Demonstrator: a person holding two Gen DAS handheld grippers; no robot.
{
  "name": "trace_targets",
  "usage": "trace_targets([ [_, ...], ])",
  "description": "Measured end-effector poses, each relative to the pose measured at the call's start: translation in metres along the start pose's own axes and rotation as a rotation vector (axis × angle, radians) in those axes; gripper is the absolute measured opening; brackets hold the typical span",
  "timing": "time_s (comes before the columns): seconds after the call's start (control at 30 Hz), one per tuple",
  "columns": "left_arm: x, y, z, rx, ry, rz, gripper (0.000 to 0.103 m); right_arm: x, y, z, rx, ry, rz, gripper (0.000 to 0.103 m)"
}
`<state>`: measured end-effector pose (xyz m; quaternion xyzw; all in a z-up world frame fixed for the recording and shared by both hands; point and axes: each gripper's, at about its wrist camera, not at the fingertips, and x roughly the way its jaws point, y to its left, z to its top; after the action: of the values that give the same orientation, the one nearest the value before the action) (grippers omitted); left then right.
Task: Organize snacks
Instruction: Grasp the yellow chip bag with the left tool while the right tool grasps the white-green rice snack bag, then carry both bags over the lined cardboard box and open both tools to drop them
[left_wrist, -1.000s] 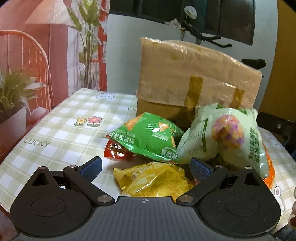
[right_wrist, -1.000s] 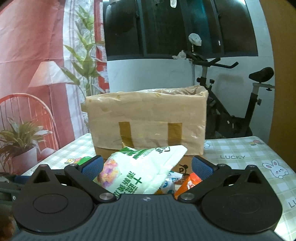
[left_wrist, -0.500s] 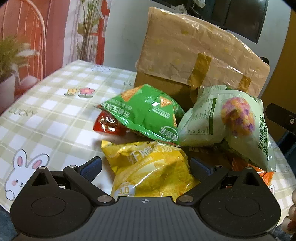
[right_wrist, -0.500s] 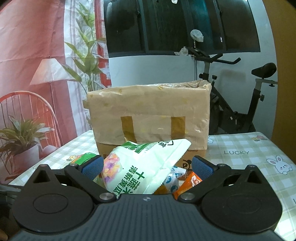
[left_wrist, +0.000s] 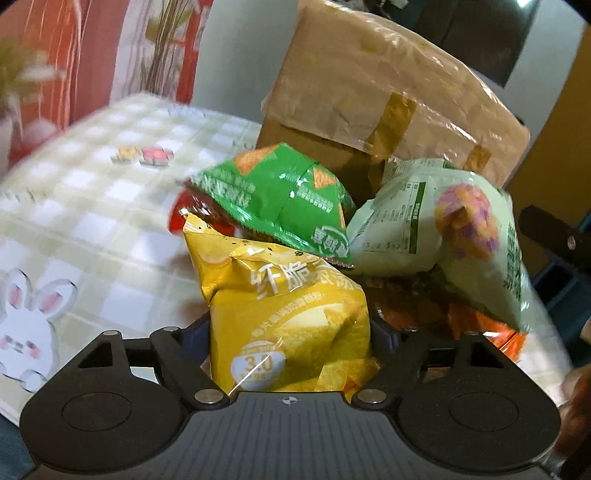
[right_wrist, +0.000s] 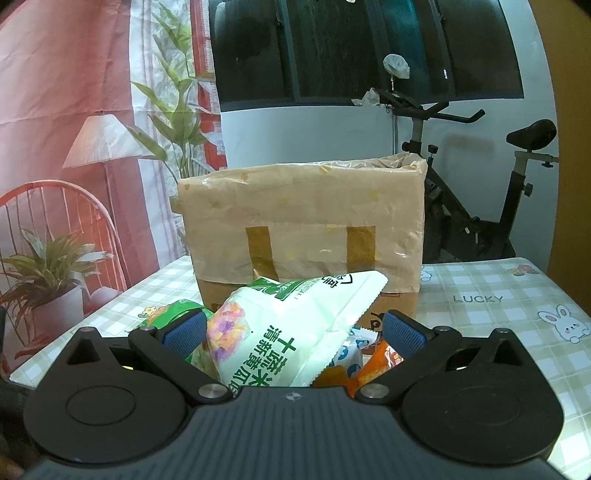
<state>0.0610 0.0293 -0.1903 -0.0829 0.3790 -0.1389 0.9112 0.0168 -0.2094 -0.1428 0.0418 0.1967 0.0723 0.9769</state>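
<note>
A pile of snack bags lies in front of a cardboard box (left_wrist: 388, 110) lined with plastic. In the left wrist view my left gripper (left_wrist: 290, 332) has its jaws around a yellow chip bag (left_wrist: 288, 317), which fills the gap between the fingers and hides the fingertips. A green bag (left_wrist: 280, 199) and a pale green bag (left_wrist: 443, 229) lie behind it. In the right wrist view my right gripper (right_wrist: 293, 330) is open around the pale green bag (right_wrist: 291, 325), the blue pads (right_wrist: 402, 332) apart from it. The box (right_wrist: 303, 229) stands behind.
The table has a green checked cloth (left_wrist: 92, 206) with rabbit prints. An orange bag (right_wrist: 373, 365) and a small white-blue packet (right_wrist: 351, 354) lie low in the pile. An exercise bike (right_wrist: 480, 206) stands behind the table. A potted plant (right_wrist: 44, 273) and a chair are at left.
My left gripper moved forward and down onto the yellow bag, which now sits between its fingers. My right gripper rose and moved in slightly, staying open.
</note>
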Motion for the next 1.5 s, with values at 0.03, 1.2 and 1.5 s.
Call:
trace_targets([
  [0.03, -0.003, -0.001, 0.0, 0.01, 0.0, 0.017, 0.082, 0.001, 0.0, 0.0, -0.002, -0.002, -0.001, 0.103],
  [1.2, -0.064, -0.005, 0.012, 0.023, -0.313, 0.145, 0.081, 0.051, -0.01, 0.009, 0.163, 0.065, 0.045, 0.1],
  [1.5, -0.06, -0.002, 0.011, 0.019, -0.293, 0.149, 0.081, 0.064, -0.021, 0.003, 0.296, 0.132, 0.155, 0.087],
])
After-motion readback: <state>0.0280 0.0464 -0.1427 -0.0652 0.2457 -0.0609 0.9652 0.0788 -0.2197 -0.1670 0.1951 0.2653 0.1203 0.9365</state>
